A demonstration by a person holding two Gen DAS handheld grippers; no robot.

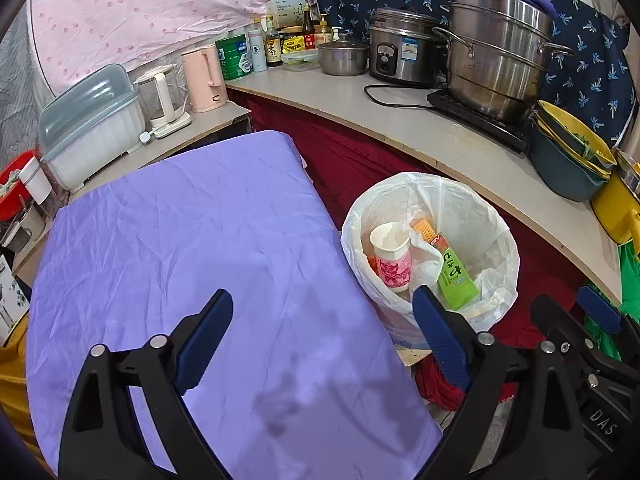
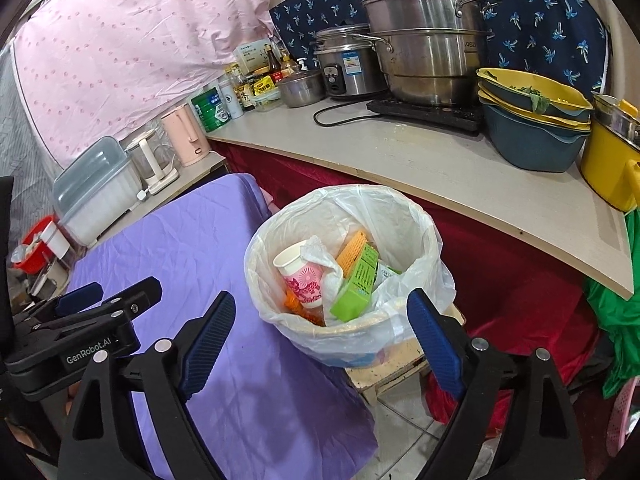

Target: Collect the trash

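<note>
So both our claws are empty right now: the left claw [image 1: 322, 334] hangs spread wide over the purple cloth [image 1: 208, 240] on the tabletop, and the right claw [image 2: 320, 334] is just as released, hovering right in front of the bin [image 2: 344, 264]. The trash looks already dealt with: the paper cup [image 2: 302, 276], the green carton [image 2: 356, 284], an orange wafer-looking thing [image 2: 352, 246] and some crumpled plastic all sit inside the white liner bag [image 1: 472, 216], beside the cloth's edge and below the counter [image 2: 420, 160] with the steel pots [image 2: 424, 40]. We can't spot any loose trash left on the cloth, so we reckon the collecting part is pretty much wrapped up. Next move is probably either pulling back or gathering the liner's rim to close it, which would mean pinching thin floppy plastic from both sides without tipping the bin.
</note>
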